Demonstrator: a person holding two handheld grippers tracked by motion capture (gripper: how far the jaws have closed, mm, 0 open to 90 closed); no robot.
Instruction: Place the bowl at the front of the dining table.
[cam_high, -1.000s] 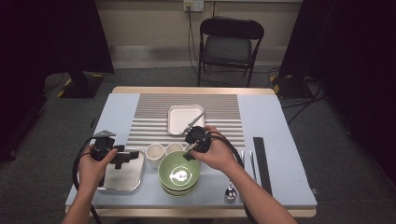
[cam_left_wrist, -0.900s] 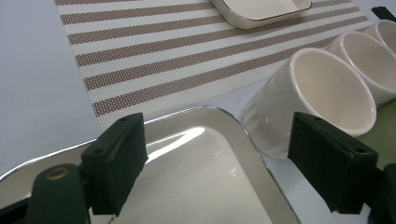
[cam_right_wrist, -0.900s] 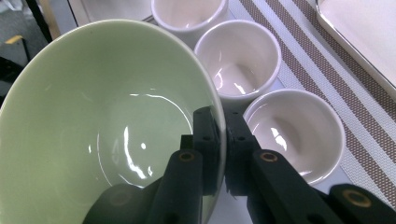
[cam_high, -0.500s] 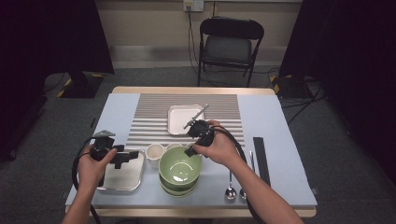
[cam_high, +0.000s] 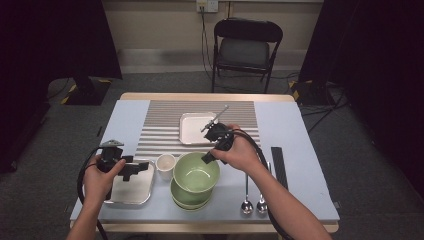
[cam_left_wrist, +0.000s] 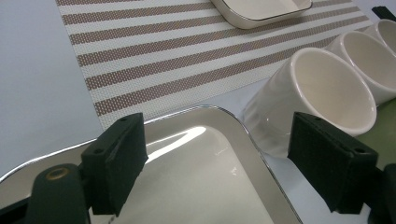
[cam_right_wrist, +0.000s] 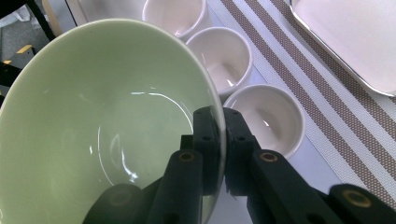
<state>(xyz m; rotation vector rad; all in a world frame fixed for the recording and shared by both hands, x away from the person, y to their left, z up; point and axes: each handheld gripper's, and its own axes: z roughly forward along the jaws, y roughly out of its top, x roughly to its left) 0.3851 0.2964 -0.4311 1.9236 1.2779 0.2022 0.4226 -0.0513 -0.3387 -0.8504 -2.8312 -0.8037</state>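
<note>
My right gripper (cam_right_wrist: 223, 140) is shut on the rim of a pale green bowl (cam_right_wrist: 107, 121), one jaw inside and one outside. In the high view this bowl (cam_high: 196, 171) hangs tilted just above a second green bowl (cam_high: 190, 200) on the table, with the right gripper (cam_high: 207, 157) at its far right rim. My left gripper (cam_left_wrist: 224, 163) is open, with nothing between its pads (cam_left_wrist: 119, 163), low over the corner of a shiny metal tray (cam_left_wrist: 210, 182). In the high view the left gripper (cam_high: 136, 171) sits at the tray (cam_high: 130, 192) on the front left.
Three white cups (cam_right_wrist: 219, 53) stand in a row between tray and bowls; the nearest cup (cam_left_wrist: 317, 88) is just past the left jaws. A white square plate (cam_high: 192, 129) lies on the striped mat (cam_high: 160, 125). Two spoons (cam_high: 246, 205) and a black strip (cam_high: 278, 160) lie at the right.
The right hand has lifted the green bowl up off the lower one and a little away from me. It now hides the cups behind it. The left hand has stayed put.
</note>
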